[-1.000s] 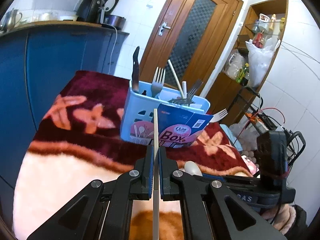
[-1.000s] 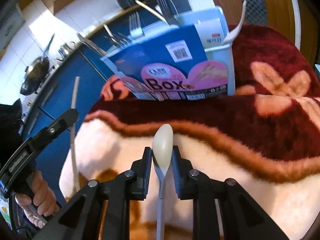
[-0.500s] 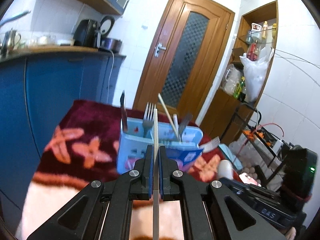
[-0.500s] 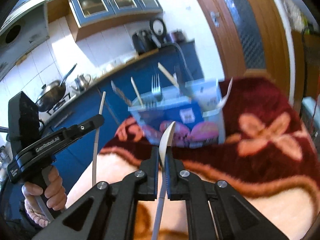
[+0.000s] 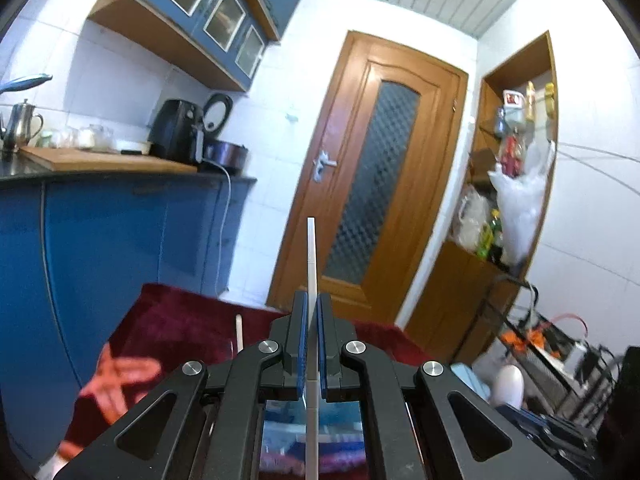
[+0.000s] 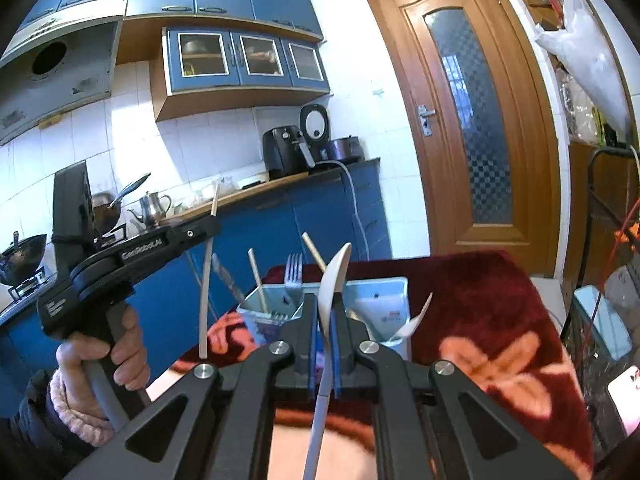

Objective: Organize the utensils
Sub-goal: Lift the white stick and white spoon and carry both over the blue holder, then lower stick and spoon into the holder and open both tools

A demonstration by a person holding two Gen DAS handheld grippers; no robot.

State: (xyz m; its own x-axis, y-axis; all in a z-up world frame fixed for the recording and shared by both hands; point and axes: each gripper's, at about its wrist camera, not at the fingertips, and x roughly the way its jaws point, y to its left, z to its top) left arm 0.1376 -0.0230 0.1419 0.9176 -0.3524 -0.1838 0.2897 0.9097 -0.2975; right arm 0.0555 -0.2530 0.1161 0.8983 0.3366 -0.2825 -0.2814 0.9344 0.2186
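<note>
My left gripper [image 5: 311,304] is shut on a thin white chopstick [image 5: 311,256] that sticks up past the fingertips. My right gripper [image 6: 323,304] is shut on a white spoon [image 6: 335,276], whose bowl stands edge-on above the pads. Just beyond the spoon, a light-blue utensil box [image 6: 386,286] stands on the red flowered blanket [image 6: 500,312] with a fork [image 6: 293,272], chopsticks and other utensils in it. In the right wrist view the left gripper [image 6: 208,227] hangs left of the box with the chopstick [image 6: 205,288], held by a hand [image 6: 100,344]. In the left wrist view my fingers hide most of the box [image 5: 312,432].
Blue kitchen cabinets [image 6: 280,232] and a counter with a kettle [image 6: 154,206] and an air fryer [image 6: 282,152] run along the left. A wooden door [image 6: 468,120] is behind. A shelf with bags [image 5: 516,200] and a wire rack [image 5: 552,344] stand to the right.
Both grippers have risen and tipped upward, lifting the chopstick and the spoon off the blanket. The right jaws have closed tight on the spoon, which turned edge-on.
</note>
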